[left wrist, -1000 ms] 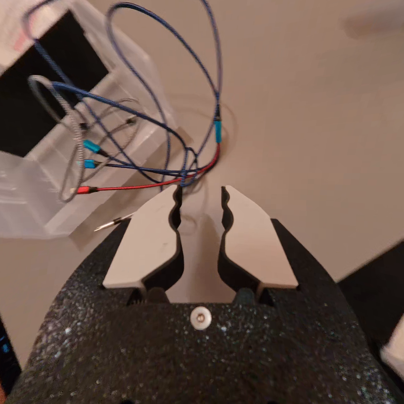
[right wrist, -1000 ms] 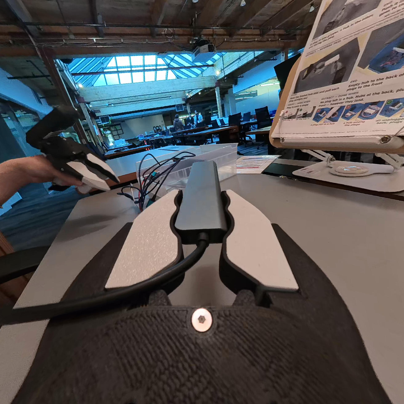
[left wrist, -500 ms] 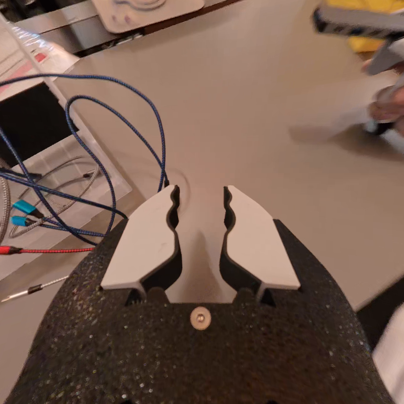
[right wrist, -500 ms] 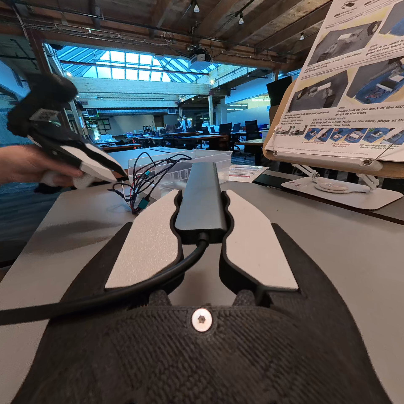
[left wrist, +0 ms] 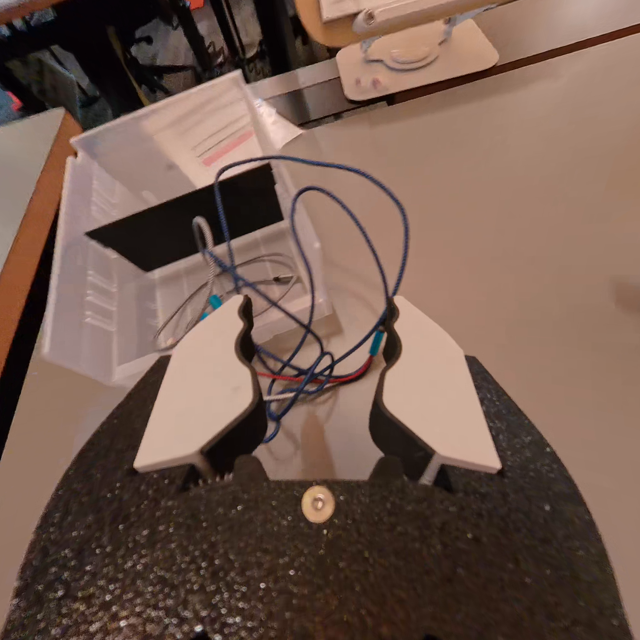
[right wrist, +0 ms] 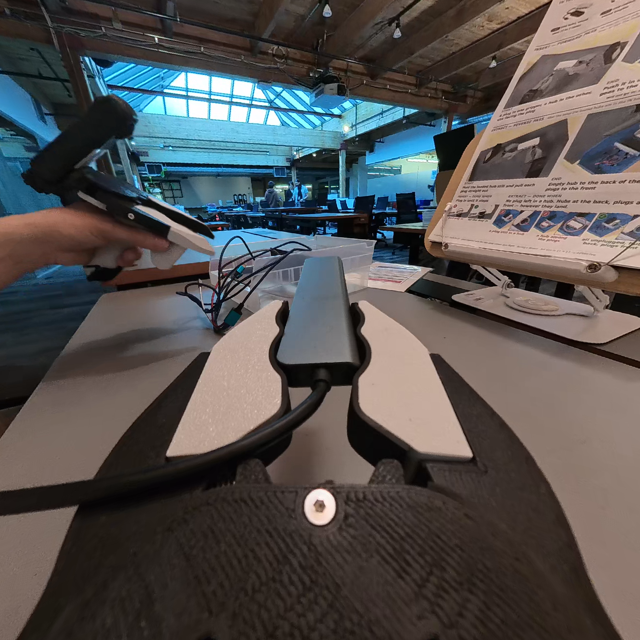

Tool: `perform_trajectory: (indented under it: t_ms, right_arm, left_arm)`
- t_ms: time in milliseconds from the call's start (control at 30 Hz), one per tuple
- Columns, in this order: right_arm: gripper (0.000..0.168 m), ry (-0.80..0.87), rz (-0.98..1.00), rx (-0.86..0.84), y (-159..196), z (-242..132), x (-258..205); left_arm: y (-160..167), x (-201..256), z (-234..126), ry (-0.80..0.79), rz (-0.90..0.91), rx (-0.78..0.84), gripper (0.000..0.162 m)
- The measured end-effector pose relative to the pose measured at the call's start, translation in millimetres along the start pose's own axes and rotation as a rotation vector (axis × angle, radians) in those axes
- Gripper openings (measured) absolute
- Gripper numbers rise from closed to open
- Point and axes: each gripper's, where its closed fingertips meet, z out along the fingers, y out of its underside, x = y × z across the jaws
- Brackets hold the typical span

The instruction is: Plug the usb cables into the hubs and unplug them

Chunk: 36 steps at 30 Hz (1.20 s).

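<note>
Hub: dark grey slab, black cord trailing.

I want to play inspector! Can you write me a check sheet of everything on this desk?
Surface: grey table, mostly bare.
Job's things: dark hub in the right claw; tangle of blue, red and grey cables on the table.
Clutter: clear bin holding a black sheet; a paper beside it.
Grippers: left claw open above the cables, holding nothing; right claw shut on the hub.
Cables: loose, none plugged into the hub; the hub's own black cord trails left.
Surroundings: instruction sheet on a stand; large office, people far off.
</note>
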Motion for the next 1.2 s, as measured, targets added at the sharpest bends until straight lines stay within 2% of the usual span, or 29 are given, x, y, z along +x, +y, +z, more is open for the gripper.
perform_trajectory:
  t_ms: [167, 300, 500, 600, 667, 767, 867, 900, 933, 967, 1000, 1067, 1200]
  right_arm:
    - [0.035, -0.008, 0.008, 0.0, 0.0, 0.0, -0.2]
    - [0.035, -0.014, 0.002, -0.002, 0.3, 0.3, -1.6]
    - [0.035, -0.029, -0.026, -0.03, 3.8, 3.1, -6.1]
    - [0.035, -0.029, -0.039, -0.035, 4.6, 3.7, -7.4]
    - [0.035, -0.031, -0.041, -0.034, 4.4, 3.6, -7.9]
    - [0.035, -0.036, -0.034, -0.037, 4.8, 3.9, -7.8]
    - [0.035, -0.04, -0.025, -0.044, 5.6, 4.7, -7.3]
    - [0.035, -0.041, -0.025, -0.046, 5.8, 4.9, -7.4]
    - [0.035, -0.042, -0.026, -0.048, 6.1, 5.0, -7.6]
    - [0.035, -0.041, -0.028, -0.048, 6.1, 5.1, -7.7]
    - [0.035, -0.04, -0.031, -0.046, 5.9, 4.9, -7.8]
    - [0.035, -0.037, -0.035, -0.042, 5.4, 4.4, -7.8]
    - [0.035, -0.041, -0.028, -0.037, 4.7, 4.0, -7.6]
  left_arm:
    - [16.7, -32.4, -9.9, 0.045, -0.161, -0.075, 0.067]
    - [23.6, -26.5, 5.1, 0.17, -0.222, -0.116, 0.061]
    - [18.4, -28.1, 21.9, 0.204, -0.255, -0.125, 0.06]
    - [3.4, -23.3, 17.0, 0.313, -0.358, -0.029, 0.059]
    - [-6.9, -21.9, 10.1, 0.425, -0.489, 0.034, 0.059]
    - [-12.9, -33.8, 9.8, 0.46, -0.648, 0.072, 0.054]
    - [-1.9, -33.2, 20.2, 0.459, -0.635, -0.022, 0.049]
    - [-0.1, -30.1, 23.4, 0.478, -0.629, -0.042, 0.042]
    - [-0.5, -27.1, 25.7, 0.501, -0.633, -0.042, 0.033]
    - [-1.4, -25.8, 27.4, 0.512, -0.636, -0.033, 0.013]
    - [-3.2, -25.4, 27.5, 0.515, -0.625, -0.01, 0.002]
    - [-16.2, -23.2, 18.2, 0.506, -0.557, 0.08, 0.002]
    - [-61.1, -2.1, -25.2, 0.507, -0.274, 0.209, 0.002]
